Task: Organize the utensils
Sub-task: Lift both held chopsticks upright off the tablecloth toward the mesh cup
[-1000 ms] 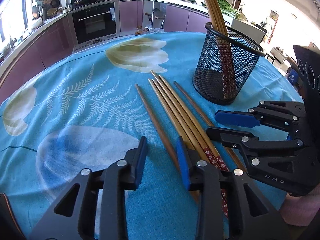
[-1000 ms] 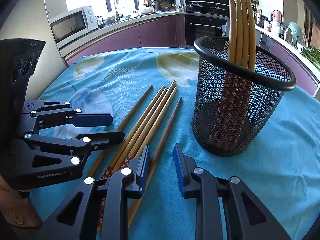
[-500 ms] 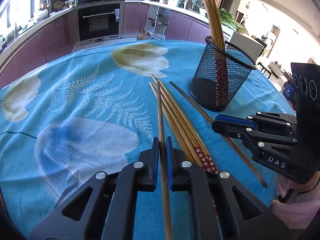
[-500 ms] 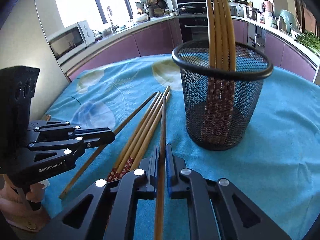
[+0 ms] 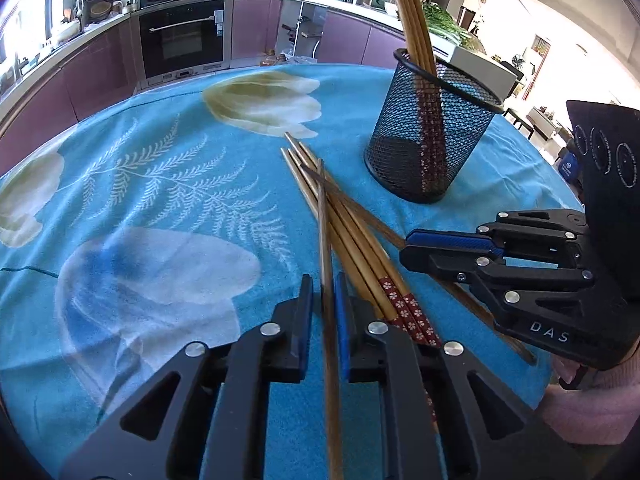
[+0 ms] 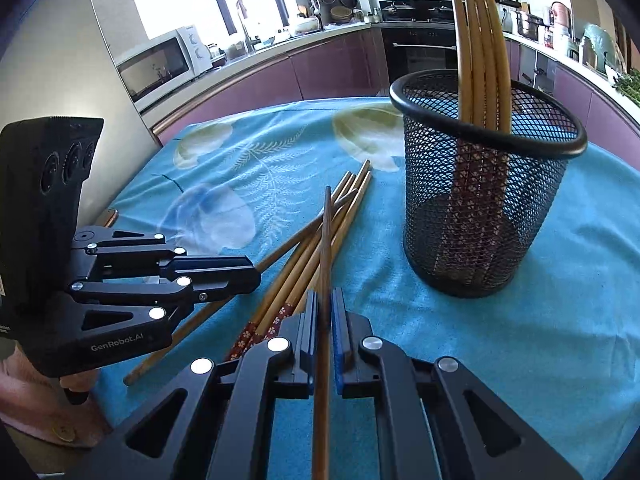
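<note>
Left gripper (image 5: 323, 308), black with blue pads, pinching one plain brown wooden chopstick (image 5: 325, 248) between its jaws; tip angled across the loose pile of bamboo chopsticks with red floral handles (image 5: 360, 252) lying on the blue floral tablecloth (image 5: 160, 208). Right gripper (image 6: 325, 316), same black build with blue pads, clamped on a second plain brown chopstick (image 6: 326, 240), tip lifted over the same pile (image 6: 296, 276). Both sets of jaws nearly pressed together, only the stick's thickness between the pads.

Black wire-mesh round holder (image 5: 430, 136) upright on the cloth, just beyond and right of the pile in the left view; several tan chopsticks (image 6: 480, 40) standing in it, red patterned ends down. Holder (image 6: 480, 200) apart from the pile, not touching.

Writing: "DAS" in white on the right gripper's body as seen from the left view (image 5: 548, 334); "GenRobot.AI" on the left gripper's body in the right view (image 6: 116, 346). Pink sleeve (image 5: 588, 404) under the right gripper. White microwave (image 6: 160, 60) on the counter behind; built-in black oven (image 5: 182, 40) in purple cabinetry.
</note>
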Demonstrator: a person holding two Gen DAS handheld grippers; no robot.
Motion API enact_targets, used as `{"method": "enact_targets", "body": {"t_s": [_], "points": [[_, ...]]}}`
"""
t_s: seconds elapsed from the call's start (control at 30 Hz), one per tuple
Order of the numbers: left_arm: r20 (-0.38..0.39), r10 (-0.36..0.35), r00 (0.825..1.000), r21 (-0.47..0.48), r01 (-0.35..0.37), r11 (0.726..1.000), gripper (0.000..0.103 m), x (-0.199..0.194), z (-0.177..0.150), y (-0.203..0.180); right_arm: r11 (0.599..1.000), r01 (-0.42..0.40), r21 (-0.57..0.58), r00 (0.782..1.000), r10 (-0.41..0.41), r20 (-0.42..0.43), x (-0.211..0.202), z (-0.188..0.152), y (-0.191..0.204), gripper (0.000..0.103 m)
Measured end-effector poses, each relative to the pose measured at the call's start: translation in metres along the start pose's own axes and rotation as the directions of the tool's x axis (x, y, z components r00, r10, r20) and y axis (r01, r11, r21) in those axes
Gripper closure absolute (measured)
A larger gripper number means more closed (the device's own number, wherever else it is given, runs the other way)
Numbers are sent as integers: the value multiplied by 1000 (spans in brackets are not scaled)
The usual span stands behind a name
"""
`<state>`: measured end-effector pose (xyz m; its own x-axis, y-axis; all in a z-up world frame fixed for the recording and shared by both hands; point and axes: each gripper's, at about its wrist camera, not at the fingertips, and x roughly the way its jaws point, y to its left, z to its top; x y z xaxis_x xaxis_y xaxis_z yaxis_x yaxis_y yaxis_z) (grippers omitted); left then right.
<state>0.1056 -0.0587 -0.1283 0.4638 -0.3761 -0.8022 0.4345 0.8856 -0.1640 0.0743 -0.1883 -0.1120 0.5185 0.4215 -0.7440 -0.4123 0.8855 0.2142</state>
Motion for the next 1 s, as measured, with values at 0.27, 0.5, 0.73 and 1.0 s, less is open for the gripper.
{"method": "enact_targets", "body": {"t_s": [0.27, 0.5, 0.73, 1.0], "points": [[-13, -17, 1000, 17, 18, 1000, 82, 8, 10, 1, 1000, 6, 0, 1000, -6, -13, 7, 0, -3, 95], [-2, -19, 1000, -6, 19, 1000, 95, 6, 15, 0, 1000, -8, -9, 1000, 9, 29, -9, 2, -2, 97], [57, -36, 998, -14, 37, 999, 95, -17, 19, 1, 999, -15, -29, 993, 18, 116, -42, 11, 1, 97], [140, -95, 986, -6, 96, 995, 95, -57, 27, 1, 1000, -14, -25, 981, 19, 191, -69, 19, -1, 97]]}}
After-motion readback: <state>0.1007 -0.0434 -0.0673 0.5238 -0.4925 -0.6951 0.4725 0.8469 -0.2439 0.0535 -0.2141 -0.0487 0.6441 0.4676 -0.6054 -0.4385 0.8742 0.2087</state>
